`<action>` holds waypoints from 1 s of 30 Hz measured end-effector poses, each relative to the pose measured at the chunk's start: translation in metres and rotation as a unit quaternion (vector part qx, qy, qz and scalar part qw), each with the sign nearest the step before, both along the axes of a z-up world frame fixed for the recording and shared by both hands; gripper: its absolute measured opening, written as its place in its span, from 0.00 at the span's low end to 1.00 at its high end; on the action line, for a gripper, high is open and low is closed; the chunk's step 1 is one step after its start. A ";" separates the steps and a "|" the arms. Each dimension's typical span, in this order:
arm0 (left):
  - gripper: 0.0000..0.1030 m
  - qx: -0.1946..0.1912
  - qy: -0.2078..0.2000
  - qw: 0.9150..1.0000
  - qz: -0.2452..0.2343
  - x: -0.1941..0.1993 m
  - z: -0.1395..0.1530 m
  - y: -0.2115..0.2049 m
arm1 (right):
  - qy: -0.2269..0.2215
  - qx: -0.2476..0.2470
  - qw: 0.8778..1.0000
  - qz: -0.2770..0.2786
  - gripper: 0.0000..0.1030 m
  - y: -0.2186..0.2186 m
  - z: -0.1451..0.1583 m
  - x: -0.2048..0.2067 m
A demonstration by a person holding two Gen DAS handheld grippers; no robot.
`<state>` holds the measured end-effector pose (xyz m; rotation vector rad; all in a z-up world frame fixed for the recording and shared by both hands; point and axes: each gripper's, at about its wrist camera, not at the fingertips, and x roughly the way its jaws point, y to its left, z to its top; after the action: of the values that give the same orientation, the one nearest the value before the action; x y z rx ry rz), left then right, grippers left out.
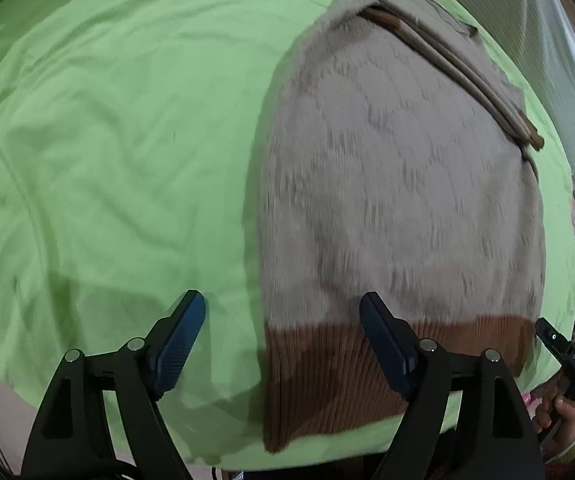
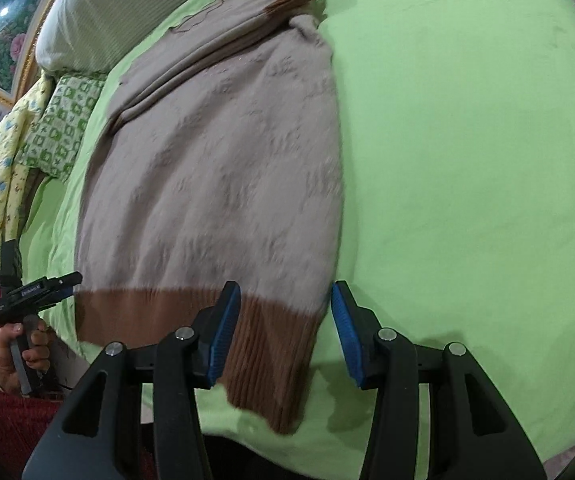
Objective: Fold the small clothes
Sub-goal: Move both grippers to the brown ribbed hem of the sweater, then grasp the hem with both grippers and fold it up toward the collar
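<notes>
A beige knitted sweater [image 1: 399,184] with a brown ribbed hem [image 1: 327,380] lies flat on a green bedsheet [image 1: 119,140], its sleeves folded across the far end. My left gripper [image 1: 283,316] hangs open over the hem's left corner, one finger above the sheet and the other above the knit. In the right wrist view the sweater [image 2: 215,180] spreads out ahead, and my right gripper [image 2: 285,320] stands open above the right corner of the hem [image 2: 271,360], pads apart and not pressing on it. Each view shows the other gripper [image 2: 67,280] [image 1: 543,326] held in a hand at the bed's near edge.
A white padded headboard [image 2: 83,28] stands at the far end of the bed. A green patterned pillow [image 2: 63,132] and a yellow floral quilt [image 2: 3,168] lie beside the sweater. Red fabric [image 2: 3,420] sits at the near edge. Green sheet [image 2: 467,160] stretches wide to the right.
</notes>
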<state>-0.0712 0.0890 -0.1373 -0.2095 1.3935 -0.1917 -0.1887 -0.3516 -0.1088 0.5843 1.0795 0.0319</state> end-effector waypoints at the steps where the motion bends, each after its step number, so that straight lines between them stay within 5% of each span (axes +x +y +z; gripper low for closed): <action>1: 0.81 0.002 0.004 1.000 -0.003 -0.006 -0.002 0.000 | -0.001 0.005 1.000 0.000 0.47 0.002 -0.001 -0.003; 10: 0.88 0.047 -0.007 0.997 -0.056 -0.034 -0.011 -0.022 | -0.022 0.049 0.999 -0.003 0.47 0.019 -0.014 -0.020; 15: 0.85 0.010 -0.013 0.999 -0.037 -0.033 -0.009 -0.015 | -0.037 0.077 0.996 -0.016 0.47 0.023 -0.021 -0.023; 17: 0.75 0.005 -0.020 0.999 -0.036 -0.033 -0.007 -0.008 | -0.037 0.075 0.996 -0.024 0.38 0.024 -0.023 -0.023; 18: 0.71 0.008 -0.025 0.999 -0.038 -0.031 -0.006 -0.007 | -0.032 0.069 0.997 -0.028 0.23 0.024 -0.024 -0.023; 20: 0.45 0.013 -0.037 0.998 -0.047 -0.033 -0.003 -0.004 | -0.019 0.073 0.997 -0.030 0.08 0.020 -0.029 -0.024; 21: 0.36 0.009 -0.041 0.998 -0.053 -0.032 -0.001 -0.003 | -0.021 0.082 0.996 -0.032 0.08 0.018 -0.029 -0.026; 22: 0.14 -0.009 -0.041 0.997 -0.058 -0.029 0.001 0.001 | -0.026 0.092 0.995 -0.033 0.08 0.016 -0.027 -0.027; 23: 0.08 -0.031 -0.038 0.997 -0.061 -0.023 0.004 0.008 | -0.030 0.098 0.994 -0.032 0.08 0.015 -0.026 -0.028; 30: 0.06 -0.092 -0.081 0.989 -0.087 -0.021 0.034 0.004 | -0.081 0.117 0.989 -0.033 0.08 0.007 0.008 -0.033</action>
<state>-0.0927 0.0929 -0.1032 -0.2198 1.2326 -0.4727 -0.2219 -0.3444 -0.1011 0.8145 0.9041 0.1480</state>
